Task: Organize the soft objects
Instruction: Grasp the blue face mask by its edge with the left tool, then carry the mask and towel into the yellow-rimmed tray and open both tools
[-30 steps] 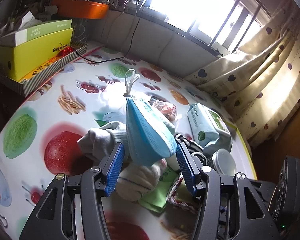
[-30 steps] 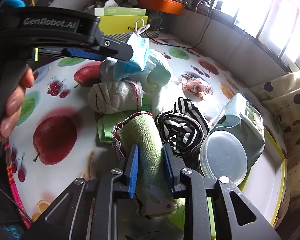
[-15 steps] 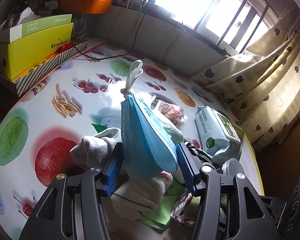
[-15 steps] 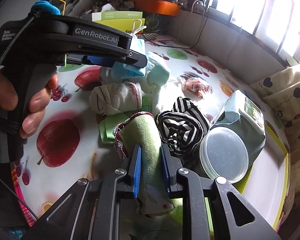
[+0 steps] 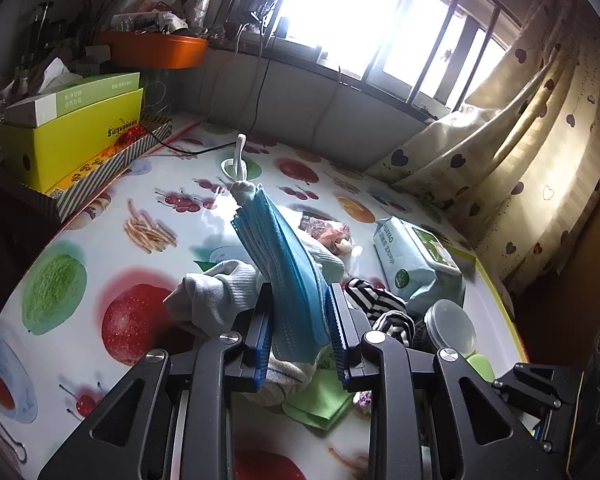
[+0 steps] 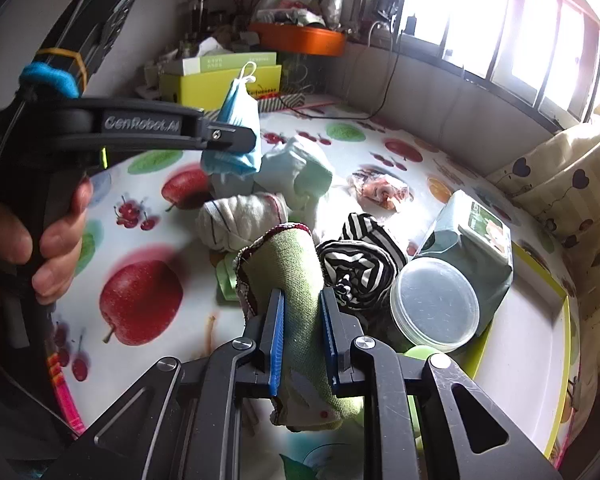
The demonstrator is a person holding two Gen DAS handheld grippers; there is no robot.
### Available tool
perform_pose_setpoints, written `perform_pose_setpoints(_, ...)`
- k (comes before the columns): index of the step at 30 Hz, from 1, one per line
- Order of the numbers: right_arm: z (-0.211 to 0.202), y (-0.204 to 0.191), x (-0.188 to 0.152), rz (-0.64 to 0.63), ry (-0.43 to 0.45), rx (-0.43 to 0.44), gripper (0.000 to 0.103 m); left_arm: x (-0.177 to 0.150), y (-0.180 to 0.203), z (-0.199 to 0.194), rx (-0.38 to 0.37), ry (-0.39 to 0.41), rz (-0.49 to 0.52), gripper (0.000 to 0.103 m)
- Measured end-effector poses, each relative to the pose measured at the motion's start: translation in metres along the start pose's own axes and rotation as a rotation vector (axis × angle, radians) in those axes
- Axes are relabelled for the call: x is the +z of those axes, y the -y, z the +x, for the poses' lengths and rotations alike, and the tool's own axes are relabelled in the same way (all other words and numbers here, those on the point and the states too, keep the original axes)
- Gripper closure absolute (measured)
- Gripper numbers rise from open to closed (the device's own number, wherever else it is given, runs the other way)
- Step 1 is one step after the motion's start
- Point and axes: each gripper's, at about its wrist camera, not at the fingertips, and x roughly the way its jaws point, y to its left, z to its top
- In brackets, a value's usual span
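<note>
Clamping a blue face mask (image 5: 292, 276) in the left gripper (image 5: 298, 344) – jaws just closed on it – and a green cloth (image 6: 300, 292) in the right gripper (image 6: 300, 344). Barely begun: rolled socks (image 6: 240, 220) at 11 o'clock, striped fabric (image 6: 360, 264) at 1 o'clock – unsorted.

Colour overload on this table

The tablecloth (image 5: 148, 208) is showing off red apples, green fruit and cherries on white, the face mask (image 5: 288, 280) is looking sky blue with a white loop, the rolled cloth (image 6: 300, 280) is going green with a dark red trim, the striped fabric (image 6: 360, 260) is rocking black and white (zebra vibes), and the box (image 5: 76, 148) is glowing yellow.
</note>
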Motion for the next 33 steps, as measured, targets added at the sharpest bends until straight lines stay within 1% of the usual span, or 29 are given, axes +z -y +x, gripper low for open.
perform_pose_setpoints(7, -0.020, 0.007, -0.003, 0.067, 0.063, 0.024, 0.087, -0.012, 0.015, -0.021, -0.015, 0.002, 0.045, 0.076)
perform_pose_setpoints(13, -0.038, 0.014, -0.008, 0.108, 0.112, 0.016, 0.087, -0.020, 0.035, -0.030, -0.041, -0.003, 0.092, 0.076)
perform_pose_setpoints(23, -0.060, 0.036, -0.015, 0.161, 0.158, -0.025, 0.087, -0.020, 0.071, -0.027, -0.058, -0.018, 0.171, 0.076)
perform_pose_setpoints(33, -0.076, 0.072, -0.025, 0.227, 0.189, -0.090, 0.087, -0.014, 0.109, -0.017, -0.116, -0.018, 0.246, 0.076)
